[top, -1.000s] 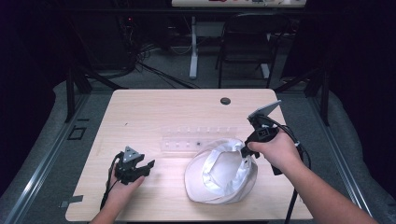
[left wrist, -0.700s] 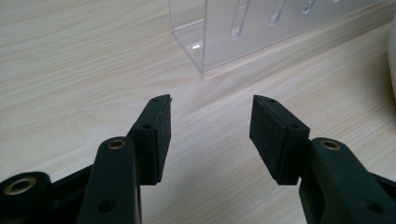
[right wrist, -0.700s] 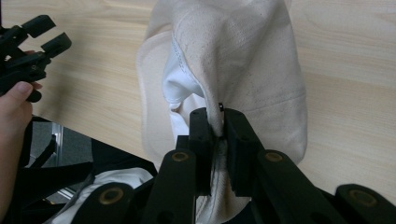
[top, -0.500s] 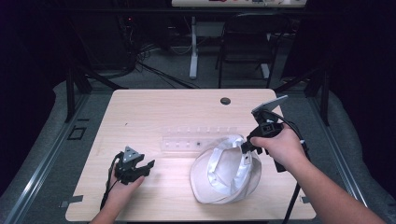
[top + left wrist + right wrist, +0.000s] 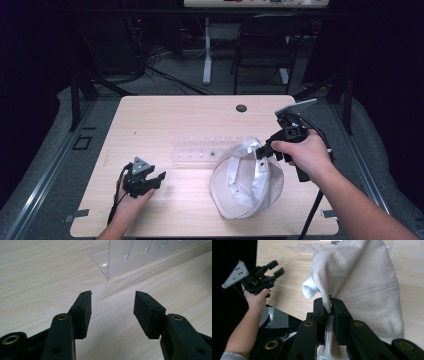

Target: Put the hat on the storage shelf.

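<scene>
Left claw (image 5: pixel 152 178) is resting released on the bench (image 5: pixel 180 115) at about 8 o'clock, jaws spread apart over bare wood, pointing toward the clear acrylic rack (image 5: pixel 130 255) near centre. Right claw (image 5: pixel 329 305), at 3 o'clock, is gripping clenched on the edge of the white cloth hat (image 5: pixel 247 180), which is lying at about 5 o'clock. No readable writing is showing.

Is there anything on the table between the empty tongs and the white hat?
Nothing visible. The left tongs sit open with only bare table between them and the white hat. The clear rack lies farther back, off that path.
</scene>
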